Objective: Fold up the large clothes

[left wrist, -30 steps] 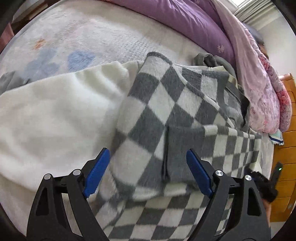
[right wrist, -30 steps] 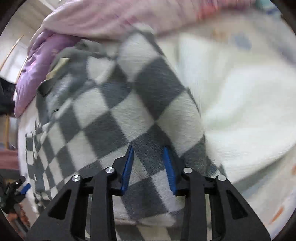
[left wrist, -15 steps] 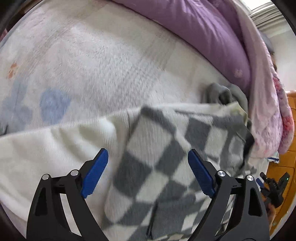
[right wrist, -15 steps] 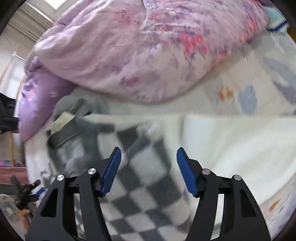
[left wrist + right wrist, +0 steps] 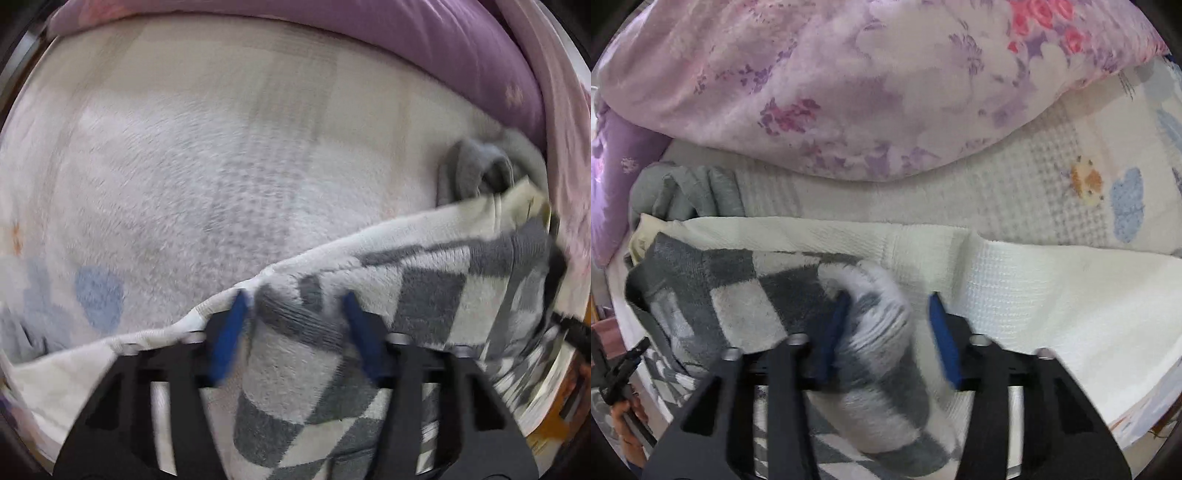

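As it lies bunched on the bed sheet (image 5: 207, 155), the checkered fleece garment (image 5: 436, 295) is judged soft and limp; both left gripper (image 5: 297, 314) and right gripper (image 5: 888, 317), just narrowed, pinch thick folds, best held at edges.

We see a fleecy grey-and-white checked garment (image 5: 746, 306), partly folded and bunched, lying on a cream waffle-knit cloth (image 5: 1034, 291) on the bed; its rolled edge (image 5: 295, 314) humps up, slightly blurred, cream lining showing along its top
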